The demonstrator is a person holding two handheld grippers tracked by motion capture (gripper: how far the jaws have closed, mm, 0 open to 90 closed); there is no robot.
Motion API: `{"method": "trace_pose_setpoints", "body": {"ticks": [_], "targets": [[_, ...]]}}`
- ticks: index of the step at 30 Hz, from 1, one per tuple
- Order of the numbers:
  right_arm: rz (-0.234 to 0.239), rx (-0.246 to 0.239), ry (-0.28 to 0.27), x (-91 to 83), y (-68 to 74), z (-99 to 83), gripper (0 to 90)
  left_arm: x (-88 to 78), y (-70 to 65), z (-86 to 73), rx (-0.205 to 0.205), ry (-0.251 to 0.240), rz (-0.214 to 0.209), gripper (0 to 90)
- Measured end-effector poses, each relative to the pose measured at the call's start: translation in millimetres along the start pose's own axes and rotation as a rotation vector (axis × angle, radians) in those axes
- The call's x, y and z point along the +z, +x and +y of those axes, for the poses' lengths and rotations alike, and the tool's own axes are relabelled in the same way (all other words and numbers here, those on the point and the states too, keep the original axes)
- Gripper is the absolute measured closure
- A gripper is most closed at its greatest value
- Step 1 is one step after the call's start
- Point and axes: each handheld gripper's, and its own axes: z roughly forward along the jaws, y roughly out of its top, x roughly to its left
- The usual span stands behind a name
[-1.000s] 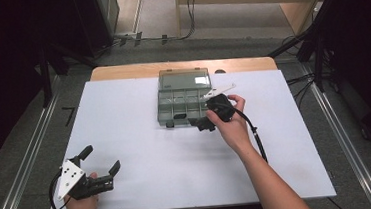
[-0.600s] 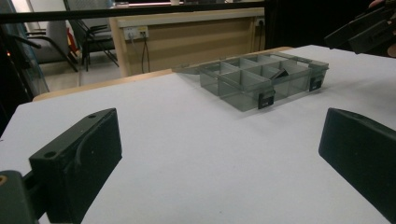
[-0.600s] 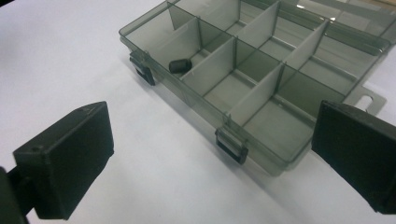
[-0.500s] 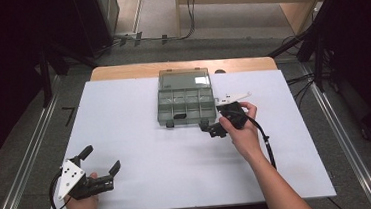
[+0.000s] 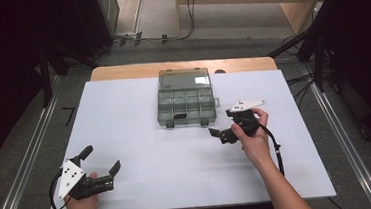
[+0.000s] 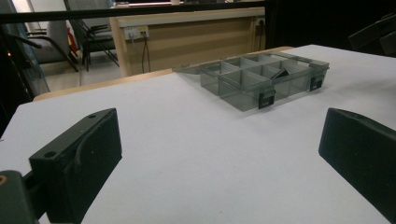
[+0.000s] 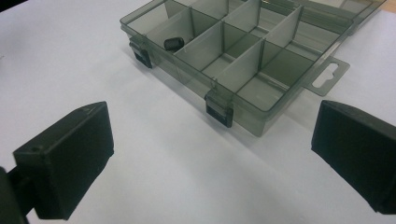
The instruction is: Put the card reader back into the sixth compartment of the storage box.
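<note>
Claws first: your right claw point(image 5: 222, 134) sits right of centre in the high view, just below and to the right of the compartment box point(image 5: 186, 103), apart from it. Its jaws stand released with nothing between them; in the right gripper view they rise at the lower left and lower right corners, with bare white table point(image 7: 154, 154) between them. Your right hand point(image 5: 250, 135) wraps the claw body, and its cable point(image 5: 276, 147) loops down along your wrist.

Your left claw point(image 5: 101, 162) is in the lower left of the high view, near the bottom edge of the table, well apart from the box. Its jaws are also spread wide and hold nothing. Your left hand point(image 5: 82, 205) grips it from below, and the grey three-cornered plate point(image 5: 69, 176) on top tilts to the left.

You find the box in the upper middle of the high view, resting flat on the table with its clear lid point(image 5: 183, 78) folded back toward the top of the frame. In the right gripper view the box fills the upper half of the frame, its dividers making open compartments, two dark latches point(image 7: 219, 113) on the near wall and a hang tab point(image 7: 328, 74) at its right end. A small dark part point(image 7: 173, 43) lies in the compartment at the upper left of that view, next to the near wall. In the left gripper view the box point(image 6: 261, 79) stands in the upper right, far beyond the jaws.
</note>
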Motion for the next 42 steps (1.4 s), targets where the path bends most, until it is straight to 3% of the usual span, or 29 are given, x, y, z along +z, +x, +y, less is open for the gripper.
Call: {"method": "trace_pose_setpoints", "body": {"ticks": [42], "targets": [[-0.067,0.042,-0.093,-60.1,-18.7,-62.0,0.0,0.1,-0.4,0.0,-0.001,0.002,0.005,0.0]]}}
